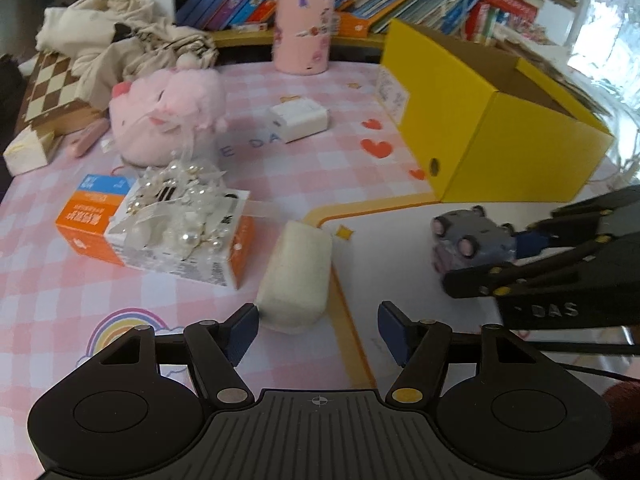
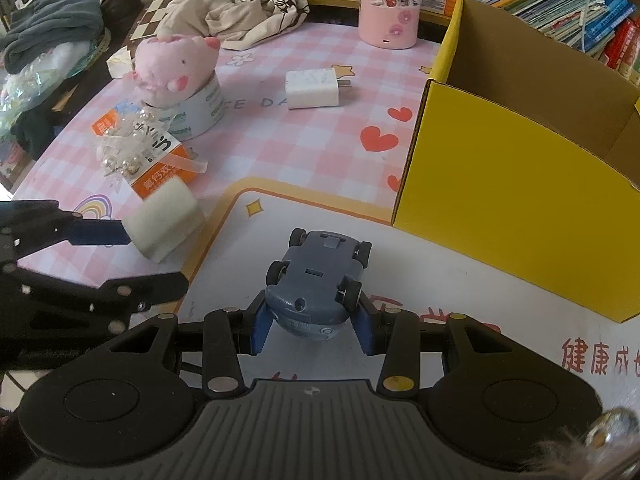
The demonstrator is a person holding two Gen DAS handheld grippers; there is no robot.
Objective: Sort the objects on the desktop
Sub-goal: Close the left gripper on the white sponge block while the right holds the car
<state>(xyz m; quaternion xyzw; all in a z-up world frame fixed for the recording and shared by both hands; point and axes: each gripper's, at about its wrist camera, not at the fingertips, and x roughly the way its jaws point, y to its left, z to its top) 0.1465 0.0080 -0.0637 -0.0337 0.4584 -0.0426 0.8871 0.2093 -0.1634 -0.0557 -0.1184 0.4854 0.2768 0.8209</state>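
An upside-down blue toy car (image 2: 316, 276), wheels up, is held above the white part of the desk mat with my right gripper (image 2: 316, 330) shut on its end. In the left wrist view the car (image 1: 468, 240) hangs at the right. A white foam block (image 1: 296, 276) lies on the mat's pink part, its near end between the fingers of my left gripper (image 1: 316, 320). The left pad touches the block's corner, but a wide gap separates the block from the right pad. An open yellow cardboard box (image 2: 500, 220) stands just right of the car.
An orange carton (image 1: 92, 216) topped with a pearl hair ornament (image 1: 180, 200) lies left of the block. Behind are a pink plush pig (image 1: 164, 116), a white charger (image 1: 298, 120), a pink cylinder (image 1: 302, 24), a chessboard (image 1: 48, 88), crumpled cloth and books.
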